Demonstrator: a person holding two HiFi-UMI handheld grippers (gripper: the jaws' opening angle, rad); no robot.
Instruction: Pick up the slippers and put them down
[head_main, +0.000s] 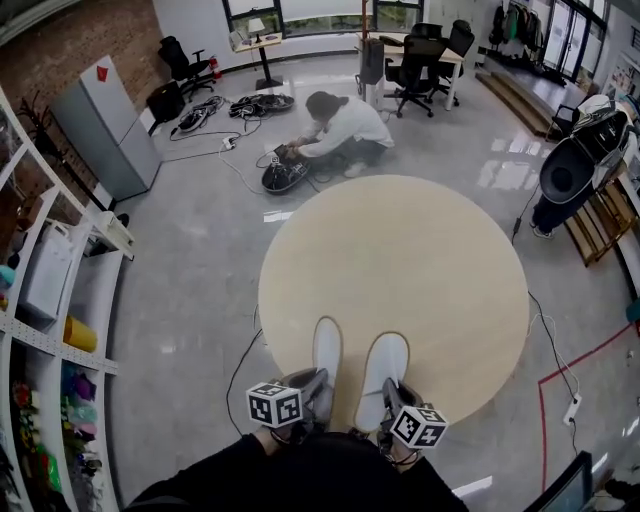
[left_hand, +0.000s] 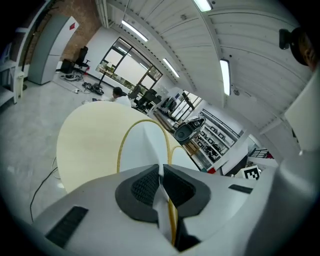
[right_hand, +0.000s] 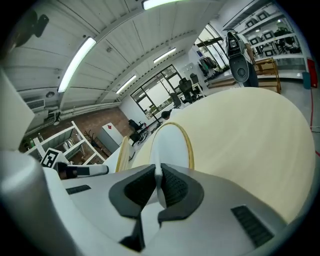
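Two white slippers with tan soles lie side by side over the near edge of a round beige table (head_main: 420, 260). My left gripper (head_main: 318, 392) is shut on the heel rim of the left slipper (head_main: 326, 350); in the left gripper view the thin white rim sits pinched between the dark pads (left_hand: 145, 186), and the left slipper (left_hand: 142, 145) stretches ahead. My right gripper (head_main: 388, 398) is shut on the heel of the right slipper (head_main: 382, 368). The right gripper view has the right slipper (right_hand: 170, 145) running forward from the pads (right_hand: 172, 187).
A person (head_main: 340, 125) crouches on the floor beyond the table, working at a dark device amid cables. White shelving (head_main: 60, 330) with toys stands at the left, a grey cabinet (head_main: 105, 125) behind it. Office chairs and desks line the back. A cable and red floor tape run at the right.
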